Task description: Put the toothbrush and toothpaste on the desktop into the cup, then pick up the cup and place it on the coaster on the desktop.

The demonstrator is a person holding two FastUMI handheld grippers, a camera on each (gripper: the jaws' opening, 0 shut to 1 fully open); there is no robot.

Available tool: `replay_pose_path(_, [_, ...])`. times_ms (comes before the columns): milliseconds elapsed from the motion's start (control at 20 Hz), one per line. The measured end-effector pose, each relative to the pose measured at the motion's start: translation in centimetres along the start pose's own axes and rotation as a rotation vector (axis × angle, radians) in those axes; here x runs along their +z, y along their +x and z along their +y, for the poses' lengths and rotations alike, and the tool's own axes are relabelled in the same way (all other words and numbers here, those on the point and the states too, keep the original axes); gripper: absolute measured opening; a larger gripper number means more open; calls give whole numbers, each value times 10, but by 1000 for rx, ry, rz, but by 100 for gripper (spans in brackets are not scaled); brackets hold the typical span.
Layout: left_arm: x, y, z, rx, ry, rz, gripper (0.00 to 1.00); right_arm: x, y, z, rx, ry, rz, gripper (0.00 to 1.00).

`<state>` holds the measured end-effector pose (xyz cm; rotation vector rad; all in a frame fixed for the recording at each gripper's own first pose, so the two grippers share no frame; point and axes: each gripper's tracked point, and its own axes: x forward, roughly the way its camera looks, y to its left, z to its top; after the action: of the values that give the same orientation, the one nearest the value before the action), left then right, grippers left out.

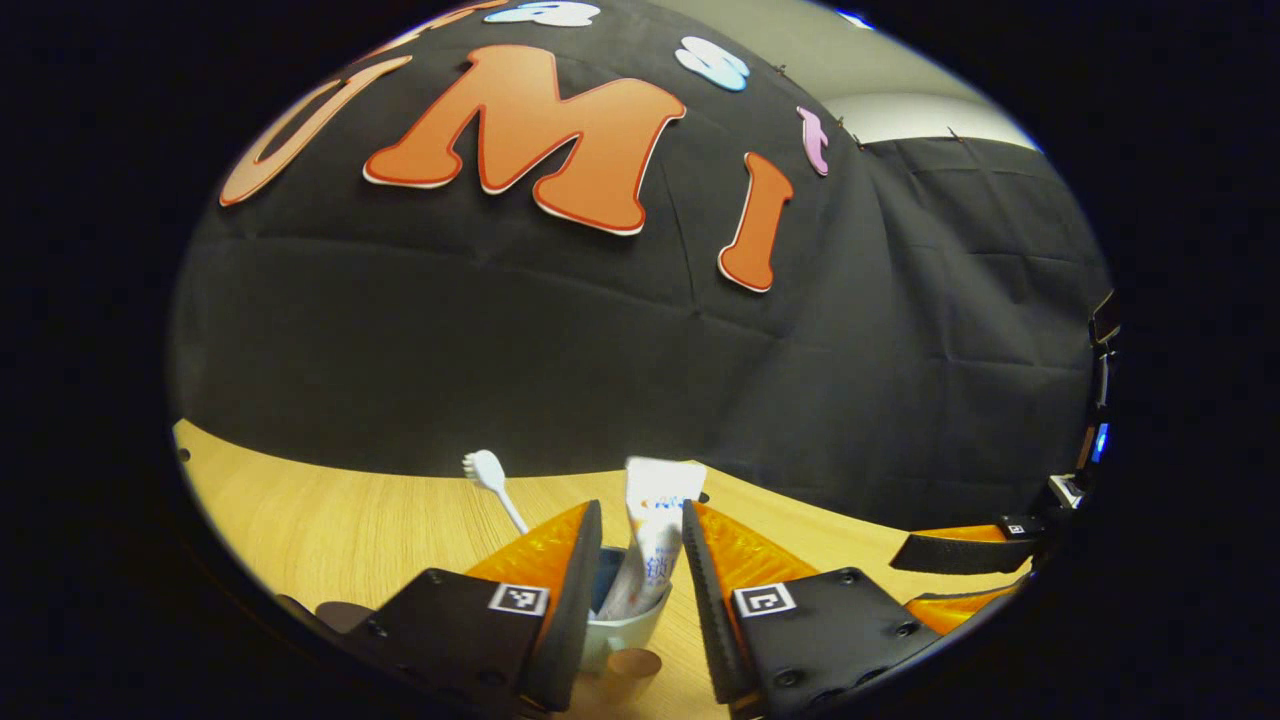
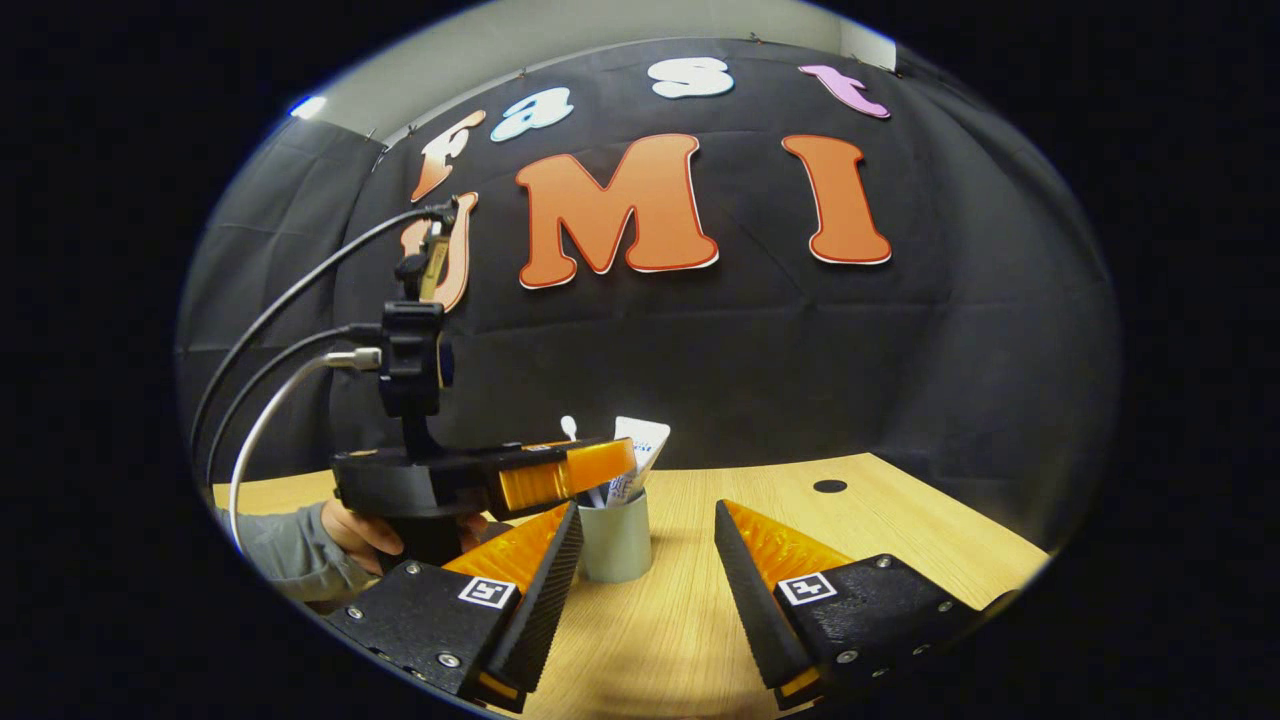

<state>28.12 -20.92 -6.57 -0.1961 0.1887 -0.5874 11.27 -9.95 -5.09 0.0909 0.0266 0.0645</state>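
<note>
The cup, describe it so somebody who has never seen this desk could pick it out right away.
Start at the wooden desk in front of the black cloth wall. Near its middle stands a pale cup, upright, with the left gripper at its rim. It is the one container there, with a white toothbrush and a toothpaste tube sticking up out of it.

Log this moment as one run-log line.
toothbrush, toothpaste: in cup | left gripper: open, straddling cup | right gripper: open, idle
</note>
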Motion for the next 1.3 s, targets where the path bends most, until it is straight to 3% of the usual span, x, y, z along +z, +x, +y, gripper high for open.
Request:
replay_pose_path(100, [17,-10,2,10,30,-33,57,-1,3,4,-3,-10,13,80])
replay_pose_path(350, [45,-46,10,60,112,-52,95,-5,11,13,-13,1,77,81])
replay_pose_path(850, [79,-125,44,225,190,-98,97,8,33,42,-2,-51,155,80])
replay_pose_path(1300, [84,-179,74,345,198,-115,97,1,61,54,-34,-67,338,81])
